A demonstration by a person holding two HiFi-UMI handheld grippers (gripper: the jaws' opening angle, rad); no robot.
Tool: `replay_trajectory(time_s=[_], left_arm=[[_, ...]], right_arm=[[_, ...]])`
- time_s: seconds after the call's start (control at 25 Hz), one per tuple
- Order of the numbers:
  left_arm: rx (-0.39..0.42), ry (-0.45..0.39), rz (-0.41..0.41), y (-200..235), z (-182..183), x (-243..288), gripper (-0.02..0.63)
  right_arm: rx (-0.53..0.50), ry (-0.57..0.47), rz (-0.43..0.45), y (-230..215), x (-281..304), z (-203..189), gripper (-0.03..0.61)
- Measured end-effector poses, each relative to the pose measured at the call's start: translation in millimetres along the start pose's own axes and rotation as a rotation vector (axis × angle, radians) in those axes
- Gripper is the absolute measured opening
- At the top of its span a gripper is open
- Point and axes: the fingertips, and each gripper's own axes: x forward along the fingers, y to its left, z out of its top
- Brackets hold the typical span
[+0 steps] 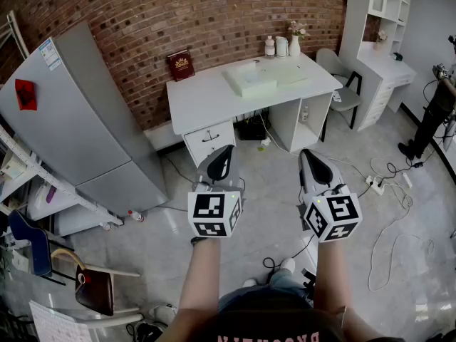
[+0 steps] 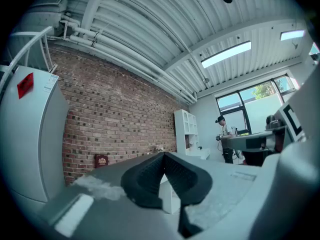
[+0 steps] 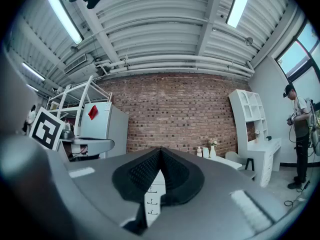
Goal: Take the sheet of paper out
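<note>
- Left gripper (image 1: 226,152), right gripper (image 1: 308,155): both closed, empty, well short of worktop (image 1: 206,98).
- Risks: sheet shoved, not pinched, if reached with jaws together; tripping on floor cables (image 1: 390,169).

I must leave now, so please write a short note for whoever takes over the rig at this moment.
Left gripper: shut, empty, level.
Right gripper: the same.
Both hang in the air, well short of the white desk by the brick wall.
I cannot make out a sheet of paper; a pale tray lies on the desk.
Done: nothing visible.
Left: approach, find the sheet, take it out.
</note>
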Motion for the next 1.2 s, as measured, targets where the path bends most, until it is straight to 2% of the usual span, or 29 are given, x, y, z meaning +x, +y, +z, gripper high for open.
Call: replay_trajectory(time_s=[0.28,0.48,0.6,0.72,1.2], left_arm=[[-0.006,0.013,-0.008,16,-10,-26,-0.003],[-0.004,0.013,-0.027,18,-11,-16,-0.003],[0.001,0.015,-0.026,24,-13,-4,-0.003],[0.004,0.019,-0.018,33,-17,14,-0.003],[0.003,0.040,0.046,64,-31,147,-0.003]], right_arm=[[-0.007,0.005,-0.018,25,-9,-5,0.000],[0.054,-0.037,-0.004,21,-4,1,0.002],[0.012,-0.021,-0.022,15,13,-4,0.002],[-0.025,0.002,-0.010,10,34,-11,0.002],[0.025,-0.003,0.109,-64,154,-14,0.002]])
